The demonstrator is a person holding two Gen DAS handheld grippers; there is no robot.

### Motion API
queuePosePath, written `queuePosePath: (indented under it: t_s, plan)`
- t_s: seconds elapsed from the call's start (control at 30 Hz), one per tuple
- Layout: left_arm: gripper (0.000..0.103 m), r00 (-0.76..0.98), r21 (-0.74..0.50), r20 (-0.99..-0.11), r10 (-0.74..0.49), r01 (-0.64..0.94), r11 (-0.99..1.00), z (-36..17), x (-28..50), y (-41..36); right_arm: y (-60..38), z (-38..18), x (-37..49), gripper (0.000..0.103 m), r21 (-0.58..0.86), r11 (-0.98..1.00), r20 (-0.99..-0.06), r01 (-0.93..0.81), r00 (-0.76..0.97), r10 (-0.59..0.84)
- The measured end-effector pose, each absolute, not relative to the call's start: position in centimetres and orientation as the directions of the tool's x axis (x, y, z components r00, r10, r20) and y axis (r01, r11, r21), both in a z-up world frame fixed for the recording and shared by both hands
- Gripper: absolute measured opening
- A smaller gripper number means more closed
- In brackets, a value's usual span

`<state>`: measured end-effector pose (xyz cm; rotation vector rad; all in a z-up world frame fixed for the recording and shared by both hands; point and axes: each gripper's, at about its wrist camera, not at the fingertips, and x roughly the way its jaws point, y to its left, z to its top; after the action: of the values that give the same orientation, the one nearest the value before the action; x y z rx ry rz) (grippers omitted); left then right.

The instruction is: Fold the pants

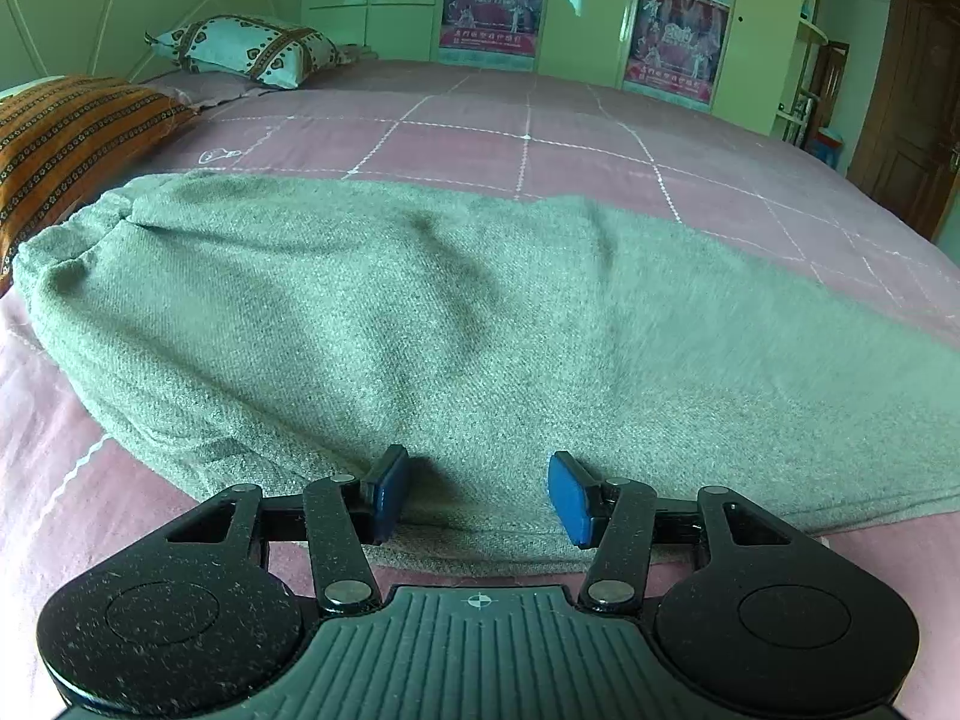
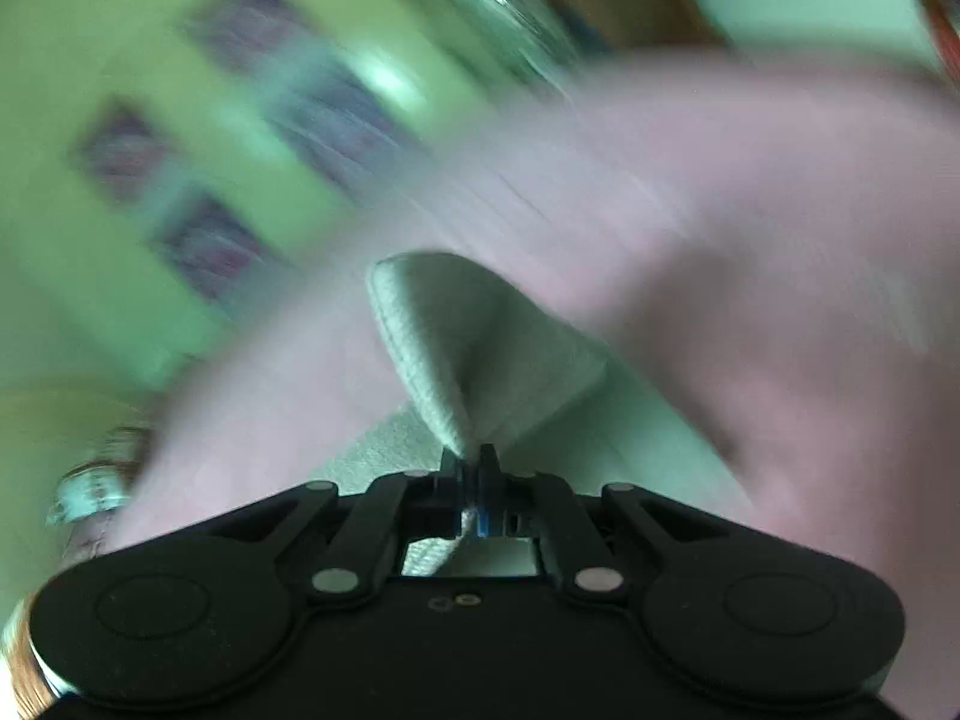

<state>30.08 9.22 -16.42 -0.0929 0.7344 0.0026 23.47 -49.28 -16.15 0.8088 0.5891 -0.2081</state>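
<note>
A pink bed (image 1: 540,138) with a stitched white grid fills the room ahead of the left gripper (image 1: 480,495), running back to a pale wardrobe (image 1: 372,0) hung with two posters (image 1: 493,0). A brown door (image 1: 912,120) stands far right. Two pillows lie far left: a striped orange one (image 1: 72,138) and, behind it, a white patterned one (image 1: 252,51).

The grey pants (image 1: 420,312) lie flat across the bed just ahead of the left gripper, waistband end to its left, the leg end running off the frame to its right. Bare bed shows beyond their far edge and at near left.

The left gripper's jaws stand wide apart over the pants' near hem, holding nothing.

The right wrist view is badly smeared; bed and wardrobe are only streaks. The right gripper (image 2: 474,480) is closed on a bunched bit of pants (image 2: 468,348), probably a cuff, which fans out ahead of its tips.
</note>
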Motion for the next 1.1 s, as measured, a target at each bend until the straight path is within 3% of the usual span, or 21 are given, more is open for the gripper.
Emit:
queuePosePath:
  t_s: [0.23, 0.37, 0.47, 0.53, 0.6, 0.7, 0.73, 0.83, 1.1]
  plan:
    - [0.052, 0.742, -0.086, -0.669, -0.033, -0.034, 0.996, -16.5, 30.0, 9.2, -47.9, -15.1, 25.2, 0.000, 0.561, 0.723, -0.587, 0.403, 0.810, 0.004]
    - [0.052, 0.744, -0.088, -0.668, -0.033, -0.035, 0.996, -16.5, 29.9, 9.2, -45.0, -7.5, 26.6, 0.000, 0.511, 0.829, -0.447, 0.227, 0.894, 0.030]
    - [0.052, 0.743, -0.101, -0.668, -0.041, -0.036, 0.994, -16.4, 29.9, 9.3, -44.0, -1.8, 27.0, 0.000, 0.513, 0.853, -0.291, 0.093, 0.954, 0.070]
    - [0.052, 0.745, -0.107, -0.665, -0.045, -0.035, 0.994, -16.5, 29.9, 9.4, -43.7, -0.9, 26.0, 0.000, 0.492, 0.867, -0.262, 0.076, 0.963, 0.065]
    - [0.052, 0.751, -0.102, -0.659, -0.041, -0.035, 0.994, -16.6, 29.8, 9.3, -44.4, -3.4, 25.1, 0.000, 0.485, 0.864, -0.306, 0.134, 0.952, 0.025]
    - [0.052, 0.750, -0.104, -0.660, -0.043, -0.035, 0.994, -16.6, 29.8, 9.4, -48.4, -13.5, 24.8, 0.000, 0.558, 0.730, -0.576, 0.394, 0.818, -0.001]
    - [0.052, 0.748, -0.104, -0.662, -0.045, -0.032, 0.994, -16.6, 29.8, 9.4, -49.4, -16.0, 24.3, 0.000, 0.585, 0.680, -0.618, 0.442, 0.786, 0.021]
    - [0.052, 0.747, -0.105, -0.663, -0.048, -0.029, 0.994, -16.5, 29.9, 9.5, -49.9, -17.4, 22.8, 0.000, 0.664, 0.622, -0.553, 0.415, 0.833, 0.034]
    - [0.052, 0.751, -0.102, -0.659, -0.043, -0.032, 0.994, -16.6, 29.9, 9.3, -49.1, -13.9, 22.7, 0.000, 0.656, 0.677, -0.483, 0.333, 0.875, 0.037]
